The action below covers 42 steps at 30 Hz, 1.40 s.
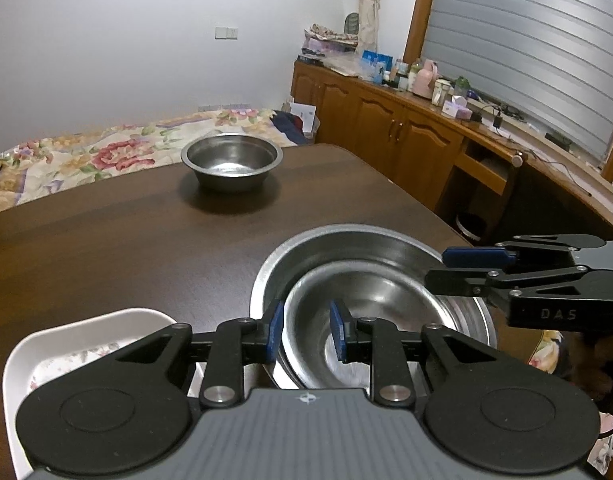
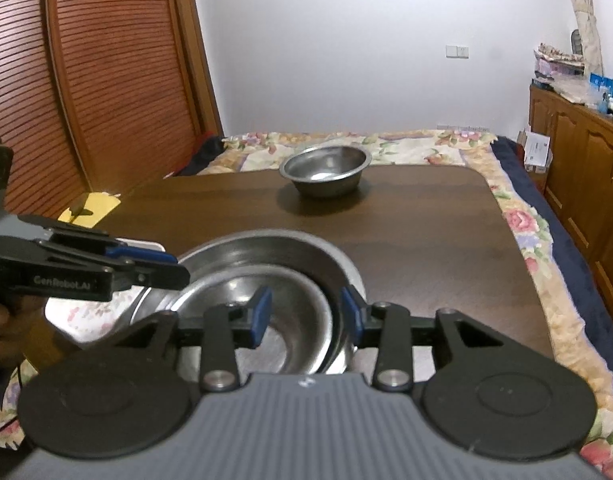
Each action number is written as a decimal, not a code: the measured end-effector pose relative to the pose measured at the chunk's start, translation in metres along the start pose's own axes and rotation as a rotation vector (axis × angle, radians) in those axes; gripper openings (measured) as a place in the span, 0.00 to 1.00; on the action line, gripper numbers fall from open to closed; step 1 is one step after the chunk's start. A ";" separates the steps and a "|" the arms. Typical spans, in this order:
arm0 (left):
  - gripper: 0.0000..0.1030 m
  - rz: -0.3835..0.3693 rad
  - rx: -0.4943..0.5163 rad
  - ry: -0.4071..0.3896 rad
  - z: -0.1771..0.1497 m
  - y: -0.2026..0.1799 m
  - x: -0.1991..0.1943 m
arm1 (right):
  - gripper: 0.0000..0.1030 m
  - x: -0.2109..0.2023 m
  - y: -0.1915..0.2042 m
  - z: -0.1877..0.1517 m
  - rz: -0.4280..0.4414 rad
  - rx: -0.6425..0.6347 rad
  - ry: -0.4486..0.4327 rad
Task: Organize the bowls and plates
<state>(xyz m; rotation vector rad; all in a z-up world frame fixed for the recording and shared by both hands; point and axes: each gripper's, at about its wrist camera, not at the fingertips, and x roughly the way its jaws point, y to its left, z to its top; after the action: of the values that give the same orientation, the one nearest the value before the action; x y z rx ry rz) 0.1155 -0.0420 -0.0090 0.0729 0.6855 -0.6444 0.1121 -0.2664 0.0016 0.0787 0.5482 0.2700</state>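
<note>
Left wrist view alone shows the white dish (image 1: 86,340) whole. Right wrist view alone shows a yellow item (image 2: 92,206) at the table (image 2: 426,240) edge. Left gripper (image 1: 306,330) and right gripper (image 2: 306,314) straddle opposite rims of the inner bowl (image 1: 386,320) (contact unclear), nested in the steel basin (image 1: 346,246). Small bowl (image 1: 231,160) sits far.

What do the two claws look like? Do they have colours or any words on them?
Both match: black jointed link arms with silver pivot pins, round black discs on each side, a grey ribbed body, and blue pads on the fingertips. The left claw shows "GenRobot.AI" on its side in the right wrist view. The right claw shows "DAS" on its side in the left wrist view. No cables or sleeves are clearly visible.
</note>
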 end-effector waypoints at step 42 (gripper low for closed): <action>0.58 0.178 -0.059 -0.031 0.111 0.079 0.099 | 0.56 0.139 -0.076 0.091 0.044 0.027 -0.053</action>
<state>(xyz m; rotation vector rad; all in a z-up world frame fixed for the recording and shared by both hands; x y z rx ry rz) 0.2822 -0.0606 0.0063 0.0681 0.6592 -0.4534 0.2915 -0.3019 -0.0017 0.1240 0.4984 0.3030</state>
